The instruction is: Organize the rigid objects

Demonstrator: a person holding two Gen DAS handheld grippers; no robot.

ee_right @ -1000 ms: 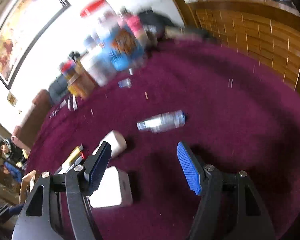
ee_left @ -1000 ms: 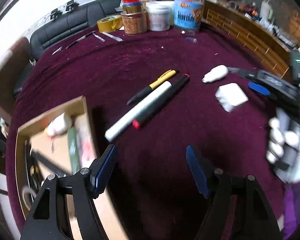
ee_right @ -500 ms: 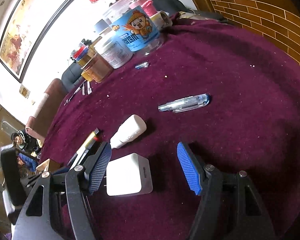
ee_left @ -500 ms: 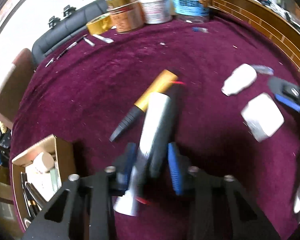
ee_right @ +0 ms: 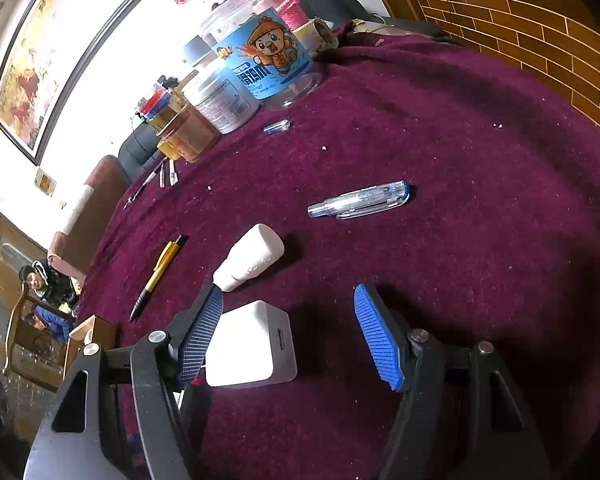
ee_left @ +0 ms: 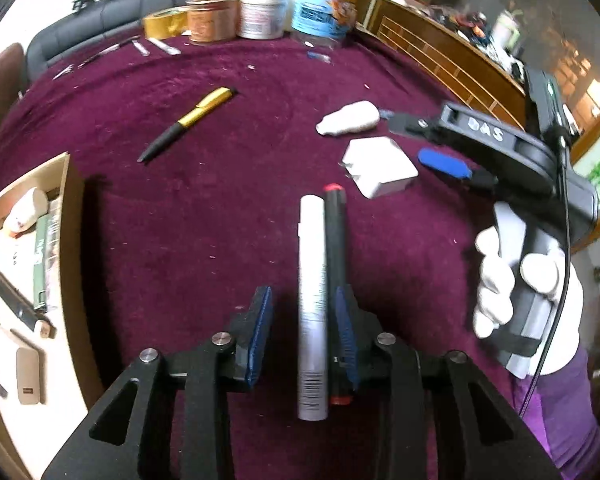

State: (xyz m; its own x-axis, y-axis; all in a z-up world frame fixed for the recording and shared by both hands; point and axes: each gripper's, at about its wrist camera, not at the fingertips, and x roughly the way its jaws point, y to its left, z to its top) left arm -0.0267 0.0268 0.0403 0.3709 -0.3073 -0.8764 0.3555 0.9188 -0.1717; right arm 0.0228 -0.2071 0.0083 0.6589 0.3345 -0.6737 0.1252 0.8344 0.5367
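Observation:
A white marker and a black marker with red ends lie side by side between the jaws of my left gripper. Those jaws are opening: the right pad rests against the black marker, while the left pad stands clear of the white one. My right gripper is open just above the maroon cloth, with a white charger block beside its left finger. A gloved hand holds that gripper at the right of the left wrist view.
A cardboard box holding several items sits at the left. On the cloth lie a yellow-black pen, a white plug-shaped piece and a clear blue pen. Jars and tape line the far edge.
My left gripper moved forward onto the two markers and closed around them; they now lie straight along its fingers with a gap at the left pad. The right gripper stayed over the charger.

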